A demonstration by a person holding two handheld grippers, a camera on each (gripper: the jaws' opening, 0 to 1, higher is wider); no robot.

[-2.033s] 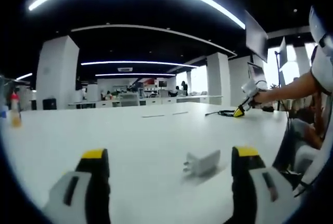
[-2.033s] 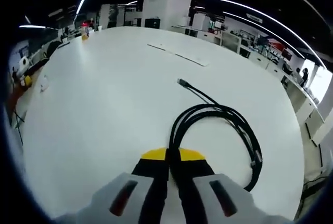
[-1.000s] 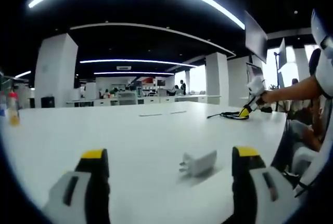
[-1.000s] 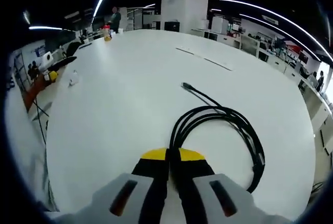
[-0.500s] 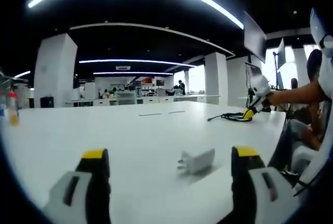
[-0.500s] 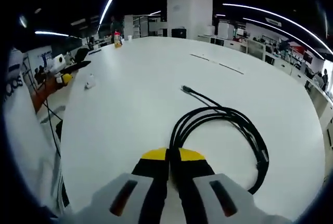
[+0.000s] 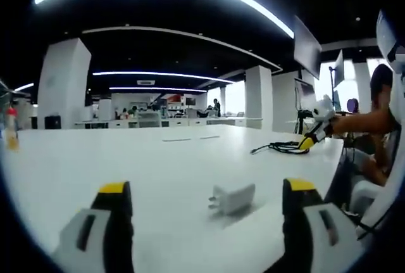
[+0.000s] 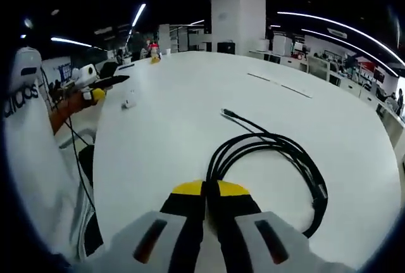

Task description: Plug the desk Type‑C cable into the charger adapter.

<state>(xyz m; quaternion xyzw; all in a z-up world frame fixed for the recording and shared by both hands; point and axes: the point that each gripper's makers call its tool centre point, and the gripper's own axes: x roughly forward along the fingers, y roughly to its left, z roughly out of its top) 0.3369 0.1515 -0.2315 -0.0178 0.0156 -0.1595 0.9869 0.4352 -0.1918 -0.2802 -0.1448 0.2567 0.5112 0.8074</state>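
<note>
A small white charger adapter (image 7: 233, 198) lies on the white table (image 7: 145, 159), prongs to the left, just ahead of my left gripper (image 7: 205, 187), whose jaws stand wide open with the adapter toward the right jaw. My right gripper (image 8: 211, 190) is shut on a loop of the coiled black Type-C cable (image 8: 278, 156), which rests on the table; its free plug end (image 8: 226, 114) points away. In the left gripper view the right gripper (image 7: 310, 140) holds the cable (image 7: 278, 148) at the far right. In the right gripper view the left gripper (image 8: 95, 93) and adapter (image 8: 129, 103) sit far left.
A person's arm (image 7: 364, 121) and white sleeve (image 8: 28, 159) frame the edges. A bottle (image 8: 154, 51) stands at the table's far end, also seen as a bottle (image 7: 10, 130) at the left. The table's near edge (image 8: 95, 178) runs close to the person. Office desks and pillars lie behind.
The right gripper view has swung round, bringing the left gripper and adapter into sight at the left. It stays shut on the cable. The left gripper stays open by the adapter.
</note>
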